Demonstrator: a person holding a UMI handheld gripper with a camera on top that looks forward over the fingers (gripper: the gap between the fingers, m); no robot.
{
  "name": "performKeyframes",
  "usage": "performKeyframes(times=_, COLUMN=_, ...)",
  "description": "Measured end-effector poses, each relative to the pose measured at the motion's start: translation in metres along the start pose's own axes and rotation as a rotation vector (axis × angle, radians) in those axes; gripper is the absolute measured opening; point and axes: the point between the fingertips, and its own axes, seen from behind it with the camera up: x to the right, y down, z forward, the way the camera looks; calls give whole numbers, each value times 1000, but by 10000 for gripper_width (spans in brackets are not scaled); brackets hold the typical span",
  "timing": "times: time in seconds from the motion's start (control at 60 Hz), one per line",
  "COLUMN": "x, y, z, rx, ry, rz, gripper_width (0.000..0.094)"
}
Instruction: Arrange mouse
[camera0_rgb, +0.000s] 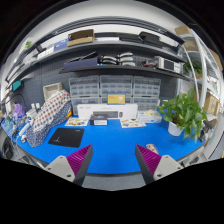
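Gripper (113, 160) spread wide, empty, held back over blue table (110, 148) for overview; mouse not discernible; black mouse pad (67, 137) ahead-left as likely target, potted plant (184, 112) right

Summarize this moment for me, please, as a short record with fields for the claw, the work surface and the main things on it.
claw: claw open, nothing between its fingers
surface: blue table
mouse pad: black mouse pad lying flat, beyond the left finger
plant: potted plant beyond the right finger
backdrop: shelves with drawer bins behind the table
mouse: cannot tell from this view
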Motion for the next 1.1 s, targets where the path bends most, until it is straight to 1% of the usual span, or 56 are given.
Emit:
performKeyframes(times=0.183, x=6, y=13, z=12, rx=-29, ry=5, rz=0, gripper_width=863)
performKeyframes(times=0.283, x=10, y=28, z=22, rx=-46, ry=11, rz=-1, gripper_width=868)
performKeyframes(times=0.417, x=35, y=71, z=30, rx=-93, ry=47, rz=7, gripper_width=864)
performKeyframes(times=0.483, x=57, y=101, z=35, rx=-139, ry=74, rz=6, gripper_width=863)
performKeyframes(times=0.633, x=124, y=159, z=57, rx=-236, ry=146, rz=18, gripper_width=859)
performKeyframes(times=0.7, x=154, y=173, z=73, rx=-263, ry=174, rz=22, gripper_width=853)
performKeyframes(times=0.733, x=166, y=177, z=84, rx=-273, ry=177, rz=23, gripper_width=836)
performKeyframes(times=0.833, x=196, y=175, z=123, rx=-279, ry=180, rz=25, gripper_width=836)
performKeyframes(times=0.967, x=225, y=157, z=182, rx=-276, ry=164, rz=21, gripper_width=836)
performKeyframes(times=1.1, x=239, y=146, z=230, rx=-283, ry=138, rz=23, gripper_width=793)
